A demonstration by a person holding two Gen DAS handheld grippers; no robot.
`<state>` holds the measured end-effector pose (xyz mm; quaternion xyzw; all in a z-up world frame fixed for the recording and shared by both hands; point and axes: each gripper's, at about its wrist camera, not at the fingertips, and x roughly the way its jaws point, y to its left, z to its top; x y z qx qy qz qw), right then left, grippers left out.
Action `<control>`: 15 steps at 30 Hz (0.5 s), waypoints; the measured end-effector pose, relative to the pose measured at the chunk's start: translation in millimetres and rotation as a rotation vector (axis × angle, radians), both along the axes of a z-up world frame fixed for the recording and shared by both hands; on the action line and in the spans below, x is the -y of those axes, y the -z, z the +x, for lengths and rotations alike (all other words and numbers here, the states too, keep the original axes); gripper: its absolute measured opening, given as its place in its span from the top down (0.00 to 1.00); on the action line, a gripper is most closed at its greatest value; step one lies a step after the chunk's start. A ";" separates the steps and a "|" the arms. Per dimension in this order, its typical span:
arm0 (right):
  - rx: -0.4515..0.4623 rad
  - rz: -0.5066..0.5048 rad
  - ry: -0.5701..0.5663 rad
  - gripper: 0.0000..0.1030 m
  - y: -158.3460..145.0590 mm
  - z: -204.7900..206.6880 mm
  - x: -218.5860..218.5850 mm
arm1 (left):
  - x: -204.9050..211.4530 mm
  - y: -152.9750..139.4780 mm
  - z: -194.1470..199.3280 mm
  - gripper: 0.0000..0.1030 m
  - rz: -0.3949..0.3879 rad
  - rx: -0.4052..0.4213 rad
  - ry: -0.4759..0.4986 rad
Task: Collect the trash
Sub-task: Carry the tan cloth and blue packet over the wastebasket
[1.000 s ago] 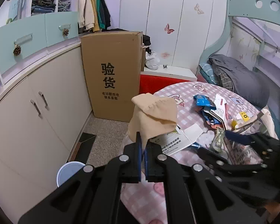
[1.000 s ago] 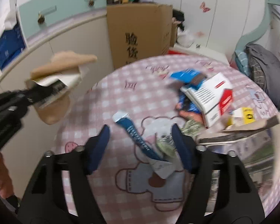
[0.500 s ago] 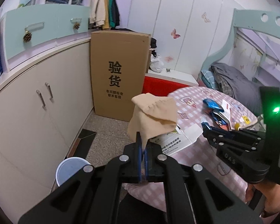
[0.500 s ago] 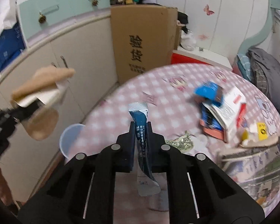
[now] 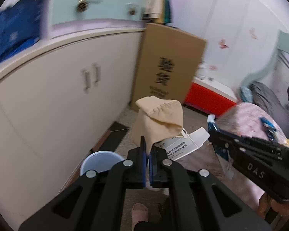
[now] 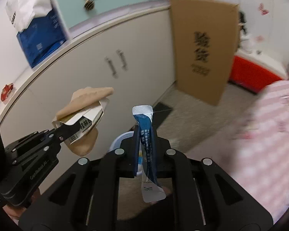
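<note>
Both grippers carry trash off the table, above a pale blue bin.

The left gripper (image 5: pixel 148 150) is clamped tight on a beige cloth (image 5: pixel 160 121) and a flattened white carton (image 5: pixel 185 144); the right gripper (image 6: pixel 144 144) pinches a blue sachet (image 6: pixel 144 132) upright. A second ago the right jaws stood wide over the sachet on the pink checked table (image 6: pixel 269 134), now at 3 o'clock. The bin (image 5: pixel 98 163), probably plastic, sits at 7 o'clock beside white cabinets (image 5: pixel 57 100); a cardboard box (image 5: pixel 169 65) stands at 12.
</note>
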<state>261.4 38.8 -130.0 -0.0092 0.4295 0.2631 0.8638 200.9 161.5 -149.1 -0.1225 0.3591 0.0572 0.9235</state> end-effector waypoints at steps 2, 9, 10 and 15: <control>-0.030 0.002 -0.029 0.89 18.1 4.9 -27.6 | -27.4 11.7 -1.1 0.98 -0.013 -0.023 -0.059; -0.070 -0.028 -0.098 0.89 67.9 17.2 -106.3 | -92.1 52.3 4.2 0.98 -0.022 -0.105 -0.183; -0.078 -0.026 -0.095 0.89 75.5 21.1 -116.0 | -98.5 57.5 5.3 0.98 -0.026 -0.116 -0.194; -0.121 -0.030 -0.099 0.89 105.4 28.3 -137.4 | -124.1 83.9 11.6 0.98 -0.032 -0.170 -0.232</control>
